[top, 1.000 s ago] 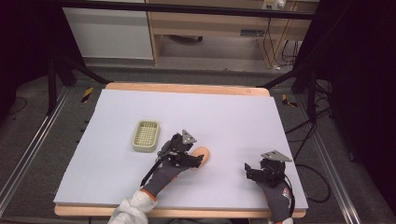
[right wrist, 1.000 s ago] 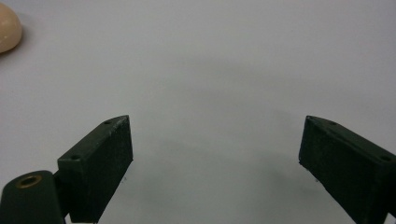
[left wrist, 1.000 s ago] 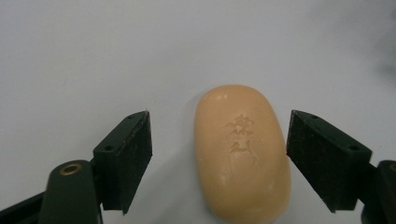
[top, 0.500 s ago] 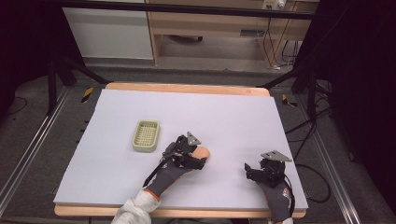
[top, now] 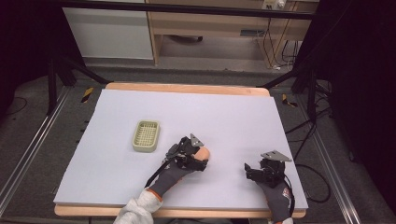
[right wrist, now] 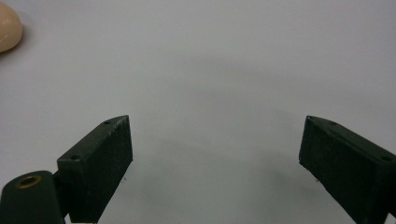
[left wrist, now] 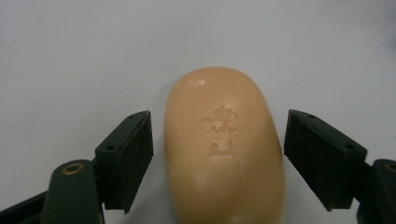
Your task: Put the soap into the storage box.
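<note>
Straddling the soap point(left wrist: 224, 149), your left gripper point(left wrist: 217, 154) has its jaws spread, one on each side of the bar, with a sliver of bench showing between each pad and the soap, so nothing is pinched. That view gives you the stamped mark on the bar's top face, which the high view is too far off to show. From the high view you get the layout instead: the left gripper point(top: 194, 154) sits near the middle front of the bench point(top: 233, 112), the soap point(top: 204, 154) peeking out at its right, and a small green tray point(top: 146, 136) lies just to its left, apart from it. Your right gripper point(top: 261, 170) rests well to the right. Its own view shows its jaws spread wide over bare bench, with the soap point(right wrist: 9, 28) at the top left corner.
</note>
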